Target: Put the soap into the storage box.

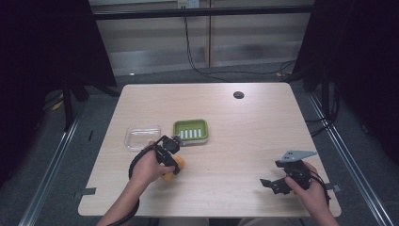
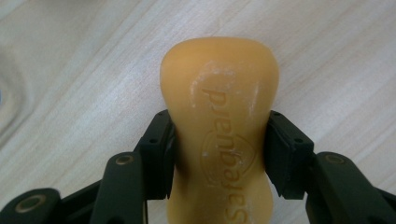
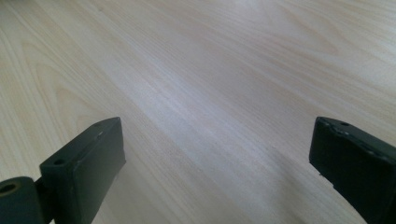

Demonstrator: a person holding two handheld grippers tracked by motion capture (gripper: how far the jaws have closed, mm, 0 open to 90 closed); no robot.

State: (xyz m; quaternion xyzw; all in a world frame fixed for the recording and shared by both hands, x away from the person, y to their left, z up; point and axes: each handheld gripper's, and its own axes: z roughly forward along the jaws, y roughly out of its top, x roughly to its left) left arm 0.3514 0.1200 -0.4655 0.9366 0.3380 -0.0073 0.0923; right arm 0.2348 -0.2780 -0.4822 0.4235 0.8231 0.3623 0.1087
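Observation:
An orange bar of soap (image 2: 219,121) with embossed lettering lies on the wooden table (image 1: 244,136). My left gripper (image 2: 219,156) is shut on it, both black pads pressing its narrow waist. From above, the soap (image 1: 169,175) peeks out under my left gripper (image 1: 175,165) near the table's front left. My right gripper (image 1: 269,183) rests low at the front right. In its own view my right gripper (image 3: 217,154) stands open, wide apart, with bare wood between its fingers.
A green soap dish (image 1: 190,131) with a slotted white insert sits just beyond the left gripper. A clear plastic lid (image 1: 142,136) lies to its left. A dark round hole (image 1: 238,94) marks the table's far side. Cables hang behind the table.

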